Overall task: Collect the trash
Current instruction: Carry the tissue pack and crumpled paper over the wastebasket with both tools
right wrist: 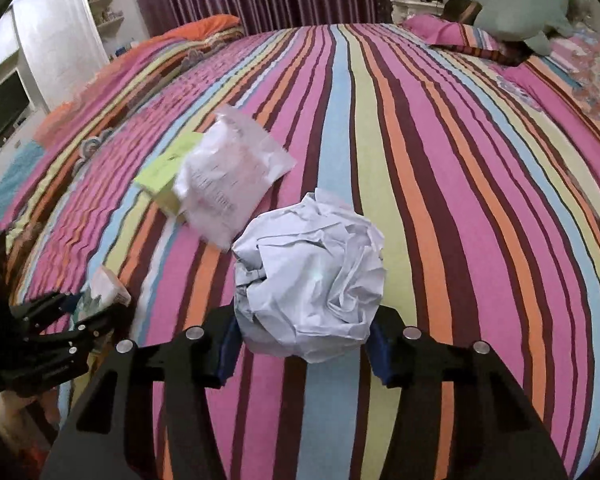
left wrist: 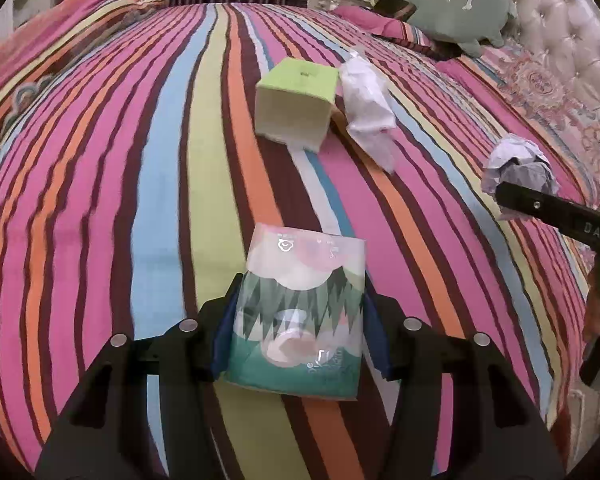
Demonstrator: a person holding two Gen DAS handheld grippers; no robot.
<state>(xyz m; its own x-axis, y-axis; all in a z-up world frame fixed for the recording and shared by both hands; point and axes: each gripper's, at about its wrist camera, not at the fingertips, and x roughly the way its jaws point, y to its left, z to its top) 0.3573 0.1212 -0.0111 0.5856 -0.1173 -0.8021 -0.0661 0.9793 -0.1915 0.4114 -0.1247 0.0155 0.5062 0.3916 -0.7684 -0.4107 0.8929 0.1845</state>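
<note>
Gripping tissue pack: left gripper | right gripper apparently clamps paper ball | striped bed

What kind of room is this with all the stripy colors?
Most likely a bedroom. A big bed with a striped bedspread fills the view, a padded headboard stands at its end, and a green plush toy lies by a pillow.

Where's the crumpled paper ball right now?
The crumpled paper ball sits between the right gripper's fingers over the striped bedspread, with the white plastic wrapper just beyond it to the left.
</note>
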